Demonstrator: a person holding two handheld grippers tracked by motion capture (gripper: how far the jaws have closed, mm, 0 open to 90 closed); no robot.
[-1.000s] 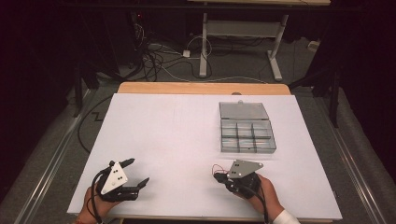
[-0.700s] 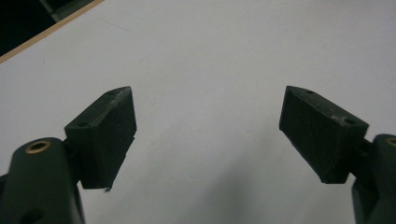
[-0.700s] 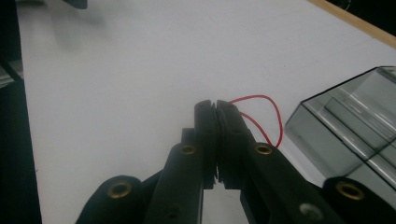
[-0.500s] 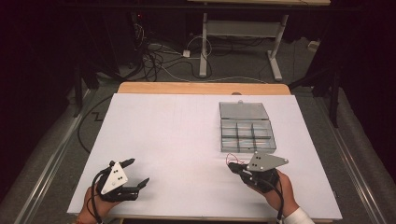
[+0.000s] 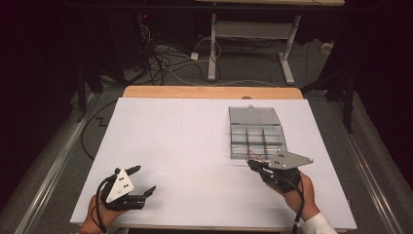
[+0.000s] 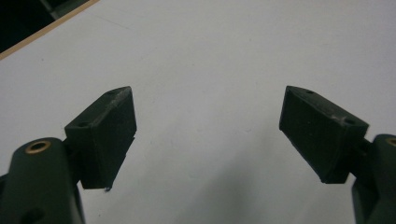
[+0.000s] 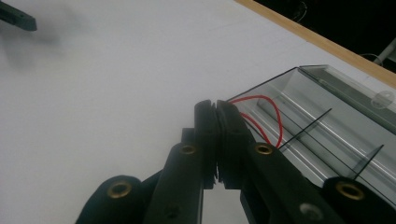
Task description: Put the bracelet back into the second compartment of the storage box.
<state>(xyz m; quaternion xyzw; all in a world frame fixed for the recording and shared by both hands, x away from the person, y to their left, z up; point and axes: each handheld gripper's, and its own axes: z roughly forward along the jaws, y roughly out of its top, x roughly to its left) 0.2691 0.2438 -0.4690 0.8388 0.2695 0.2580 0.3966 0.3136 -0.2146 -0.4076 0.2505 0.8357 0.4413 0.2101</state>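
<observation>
A clear plastic compartment box [image 5: 233, 139] lies open on the white table [image 5: 180, 141] at the right, its lid folded back on the far side. My right gripper [image 5: 251, 165] is just in front of the box's near left corner, shut on a thin red wire [image 5: 251, 157]. In the right gripper view the jaws [image 7: 216, 105] press together, the red wire [image 7: 263, 99] loops out from them, and the box [image 7: 327, 98] lies just beyond. My left gripper [image 5: 144, 179] rests at the table's near left, open. In its own view the left gripper [image 6: 208, 126] has only bare table between its fingers.
The box's compartments look empty from above. A wooden strip [image 5: 209, 91] runs along the table's far edge. Beyond it, cables [image 5: 160, 61] and a white desk frame [image 5: 253, 34] stand on the dark floor. A metal rail [image 5: 48, 170] runs along the left side.
My right gripper has moved right and away from me, rising a little, carrying the red wire to the box's near corner. The left gripper has stayed put.
</observation>
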